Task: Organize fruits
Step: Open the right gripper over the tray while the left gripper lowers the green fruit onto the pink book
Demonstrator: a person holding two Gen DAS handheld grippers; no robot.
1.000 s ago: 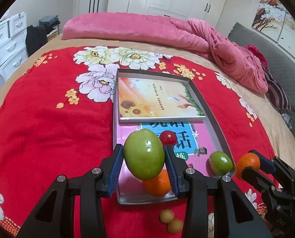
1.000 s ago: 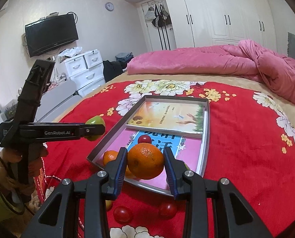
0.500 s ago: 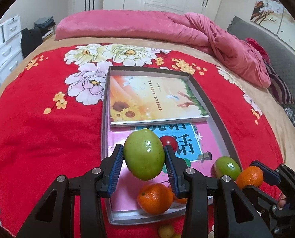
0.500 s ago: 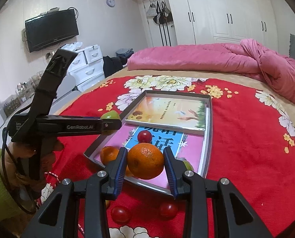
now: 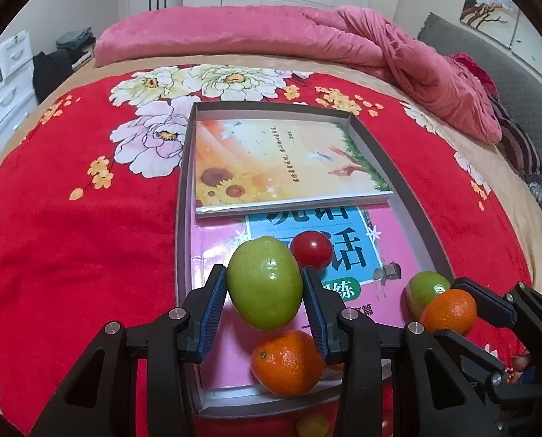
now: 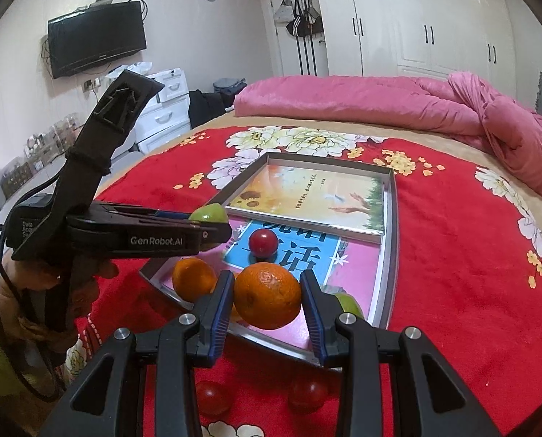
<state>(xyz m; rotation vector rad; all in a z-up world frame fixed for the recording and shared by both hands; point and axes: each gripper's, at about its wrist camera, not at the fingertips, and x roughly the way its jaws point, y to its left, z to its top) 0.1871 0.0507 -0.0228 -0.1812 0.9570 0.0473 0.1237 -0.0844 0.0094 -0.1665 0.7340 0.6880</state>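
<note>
My L tool point(image 5: 265, 313) grips a green fruit point(image 5: 264, 283), R tool point(image 6: 267, 309) an orange point(image 6: 267, 300); lower both gently into tray point(image 5: 183, 218), onto free spots near the tomato point(image 5: 311, 249).

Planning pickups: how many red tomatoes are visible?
3 red tomatoes: one in the tray on the book, two on the red blanket outside its near edge. Others may be hidden.

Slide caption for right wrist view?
Right gripper holds an orange over the grey tray of books and fruit.
</note>
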